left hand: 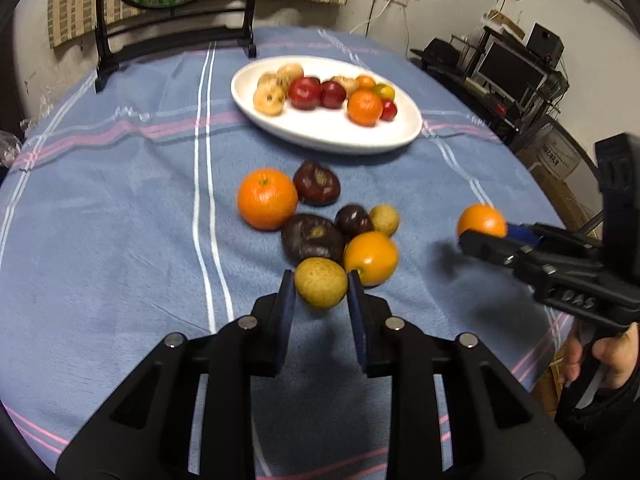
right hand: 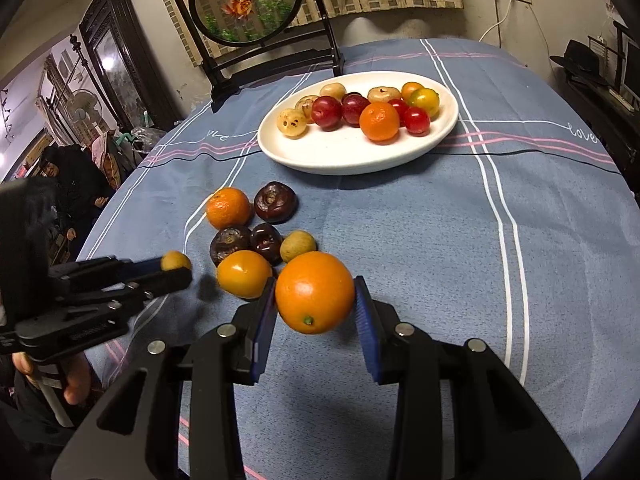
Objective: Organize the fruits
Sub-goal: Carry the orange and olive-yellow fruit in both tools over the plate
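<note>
- Your left gripper (left hand: 321, 294) is clamped on a small yellow-green fruit (left hand: 320, 282), pads pressing both sides, held just above the blue striped cloth (left hand: 120, 220).
- Your right gripper (right hand: 315, 306) grips a round orange (right hand: 314, 292) between its blue pads, jaws partly closed around it.
- Loose pile on the cloth between the grippers and the plate: a mandarin (left hand: 267, 198), three dark purple fruits (left hand: 317, 183), one orange-yellow fruit (left hand: 371, 258), one small tan fruit (left hand: 384, 220).
- White oval plate (right hand: 344, 156) sits farther back, holding tan, red and orange fruits along its far side.
</note>
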A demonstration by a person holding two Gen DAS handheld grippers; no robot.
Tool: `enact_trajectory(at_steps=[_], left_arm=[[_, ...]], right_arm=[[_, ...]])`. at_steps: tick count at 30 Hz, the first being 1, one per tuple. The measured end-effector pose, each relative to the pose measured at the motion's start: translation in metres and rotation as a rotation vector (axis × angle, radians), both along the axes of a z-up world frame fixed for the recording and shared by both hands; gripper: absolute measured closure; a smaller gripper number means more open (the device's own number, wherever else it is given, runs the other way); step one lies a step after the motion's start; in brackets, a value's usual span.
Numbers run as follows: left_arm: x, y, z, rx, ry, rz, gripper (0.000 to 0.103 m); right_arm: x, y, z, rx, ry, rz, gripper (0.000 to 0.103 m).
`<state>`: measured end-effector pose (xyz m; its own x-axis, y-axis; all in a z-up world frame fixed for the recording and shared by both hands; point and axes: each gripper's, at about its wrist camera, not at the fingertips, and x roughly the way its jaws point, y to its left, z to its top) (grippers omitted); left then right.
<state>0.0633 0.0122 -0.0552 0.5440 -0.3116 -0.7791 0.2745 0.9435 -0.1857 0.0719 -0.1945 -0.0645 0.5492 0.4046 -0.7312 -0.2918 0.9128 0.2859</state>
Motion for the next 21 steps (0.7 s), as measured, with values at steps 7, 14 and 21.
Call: enact_trajectory(at_steps=[7,14,21], left_arm=[[0.007,0.002,0.018,0.002,-0.033,0.002,0.077],[0.038,-0.004,0.036,0.019,-0.071,0.000,0.077],[0.100,-0.018,0.048,0.019,-0.077,-0.009,0.077]], right_arm=[[0.002,0.002,0.006,-0.001,-0.014,0.006,0.065],[0.019,0.001,0.022,-0.020,-0.054,0.009,0.065],[0.056,0.013,0.046,-0.072,-0.110,0.047,0.065]])
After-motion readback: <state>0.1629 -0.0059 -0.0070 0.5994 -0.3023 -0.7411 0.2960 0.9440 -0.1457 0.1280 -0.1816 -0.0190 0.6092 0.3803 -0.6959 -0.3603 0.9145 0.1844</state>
